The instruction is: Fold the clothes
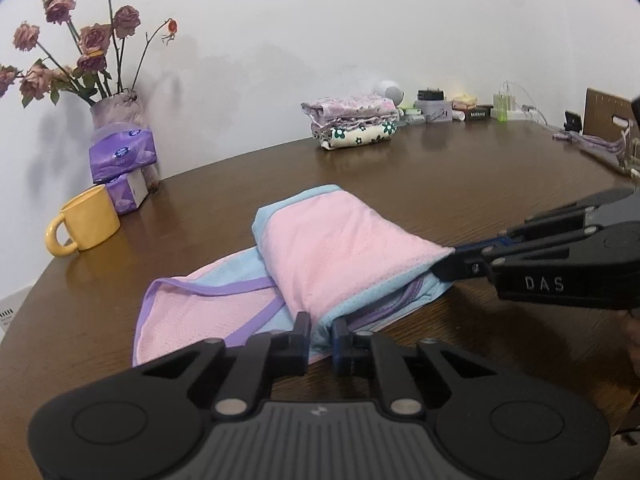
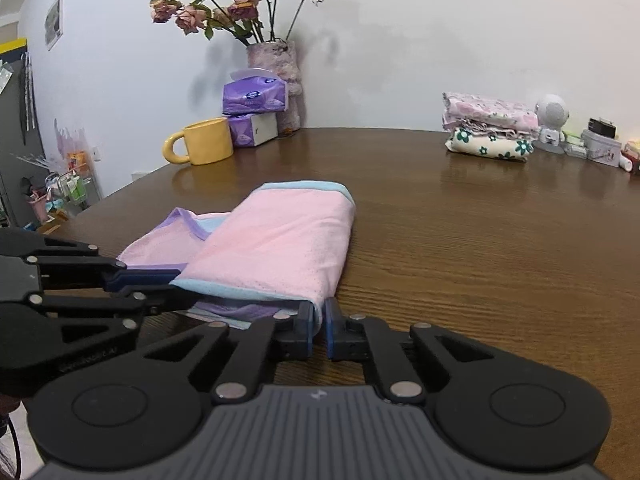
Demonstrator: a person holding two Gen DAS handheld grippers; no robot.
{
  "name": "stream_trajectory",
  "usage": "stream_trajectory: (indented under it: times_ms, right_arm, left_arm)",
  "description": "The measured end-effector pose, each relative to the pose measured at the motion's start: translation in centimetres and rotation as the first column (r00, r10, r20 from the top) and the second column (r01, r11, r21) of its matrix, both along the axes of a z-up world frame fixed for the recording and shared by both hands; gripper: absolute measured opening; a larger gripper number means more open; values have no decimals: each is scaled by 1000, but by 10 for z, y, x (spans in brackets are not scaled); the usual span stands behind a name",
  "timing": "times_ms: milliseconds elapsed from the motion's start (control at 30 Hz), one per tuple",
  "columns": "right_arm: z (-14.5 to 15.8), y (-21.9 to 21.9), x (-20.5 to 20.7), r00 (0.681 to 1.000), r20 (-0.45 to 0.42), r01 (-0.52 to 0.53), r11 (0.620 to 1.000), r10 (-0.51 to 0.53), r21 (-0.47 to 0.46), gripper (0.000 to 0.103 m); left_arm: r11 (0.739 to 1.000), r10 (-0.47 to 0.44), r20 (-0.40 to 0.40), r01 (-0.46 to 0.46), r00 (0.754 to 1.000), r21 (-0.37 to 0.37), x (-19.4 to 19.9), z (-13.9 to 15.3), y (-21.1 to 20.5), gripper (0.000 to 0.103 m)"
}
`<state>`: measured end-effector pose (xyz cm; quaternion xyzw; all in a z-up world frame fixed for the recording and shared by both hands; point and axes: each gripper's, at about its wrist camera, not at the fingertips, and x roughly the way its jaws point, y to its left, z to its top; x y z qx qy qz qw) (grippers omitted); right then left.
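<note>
- Left wrist view: black left gripper (image 1: 321, 330) has its jaws pinched on the near blue hem of the pink mesh garment with purple trim (image 1: 320, 252), half folded on the brown wooden table (image 1: 480, 200).
- Right wrist view: black right gripper (image 2: 319, 320) is clamped on the garment's near corner; yellow ceramic mug (image 2: 204, 141) sits well behind.

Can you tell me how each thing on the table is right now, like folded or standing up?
pink garment: partly folded, lying on table
left gripper: shut on garment's near edge
right gripper: shut on garment's corner
folded clothes pile: stacked
yellow mug: upright
tissue packs: stacked, top one open
roses: upright in vase, dried
</note>
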<state>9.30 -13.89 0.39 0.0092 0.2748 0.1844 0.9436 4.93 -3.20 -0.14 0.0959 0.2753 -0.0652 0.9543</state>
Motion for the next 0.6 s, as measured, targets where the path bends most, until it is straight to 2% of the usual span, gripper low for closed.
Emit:
stream_trajectory:
  times_ms: [33,67,133,200,233,267,333,500,600]
  right_arm:
    - [0,-1,-1,1000,-3,-5,1000,5,5,7]
    - [1,-1,-3,1000,-5,-12,1000,12,6,8]
    - [2,-1,-7,1000,6,-10,1000,10,0,9]
    - [2,-1,-8,1000,9,-6,1000,6,-5,9]
    - [2,-1,-6,1000,5,-3,1000,3,-1,9]
    - [1,-1,-4,1000,2,0,1000,0,3,9]
    - [0,-1,-4,1000,1,5,1000,-5,4,8]
    - [-2,-2,-3,1000,-11,13,1000,-13,-1,6]
    - [-1,0,-4,1000,-10,2,1000,-2,-6,6]
  left_arm:
    - [1000,4,-1,-4,1000,-17,-1,1,1,23]
    - [999,9,-2,-9,1000,-34,-3,2,3,40]
    - [998,23,9,-22,1000,-54,-4,4,4,48]
    - [998,42,10,-41,999,-55,-3,3,4,47]
    - [997,51,8,-51,999,-53,-1,2,4,41]
    - [996,54,-2,-54,999,-65,0,2,6,26]
    - [994,59,-23,-61,998,-90,1,0,10,11]
    - [984,63,-42,-69,997,-165,1,1,20,6]
    - [978,61,-56,-71,997,-194,0,2,22,13]
